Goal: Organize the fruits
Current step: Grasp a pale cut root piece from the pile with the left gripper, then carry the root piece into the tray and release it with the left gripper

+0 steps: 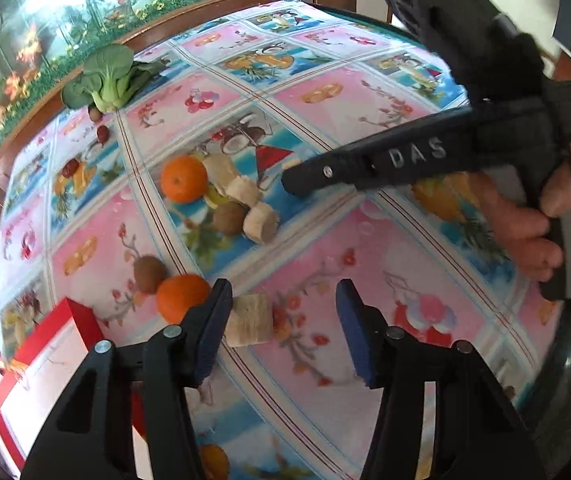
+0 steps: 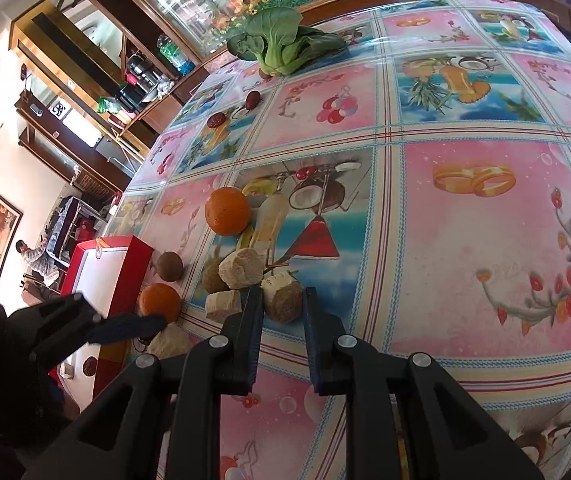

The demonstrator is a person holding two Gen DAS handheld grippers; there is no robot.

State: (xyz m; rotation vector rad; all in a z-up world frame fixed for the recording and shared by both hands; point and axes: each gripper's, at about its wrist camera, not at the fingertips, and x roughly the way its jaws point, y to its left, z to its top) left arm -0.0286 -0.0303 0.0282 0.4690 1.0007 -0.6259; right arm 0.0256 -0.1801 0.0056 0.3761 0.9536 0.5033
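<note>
Our left hand-held gripper (image 1: 283,312) hangs released, jaws astride a tan chunk (image 1: 249,320) on the tabletop (image 1: 405,248) beside an orange (image 1: 181,296) and the red box (image 1: 45,352); the right hand-held gripper (image 2: 283,312) is clenched, empty. Next, we judge: pinch, then box it

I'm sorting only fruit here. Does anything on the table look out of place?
Yes: a leafy bok choy lies at the table's far edge, a vegetable among the fruit. Several beige chunks also sit mixed with the oranges.
</note>
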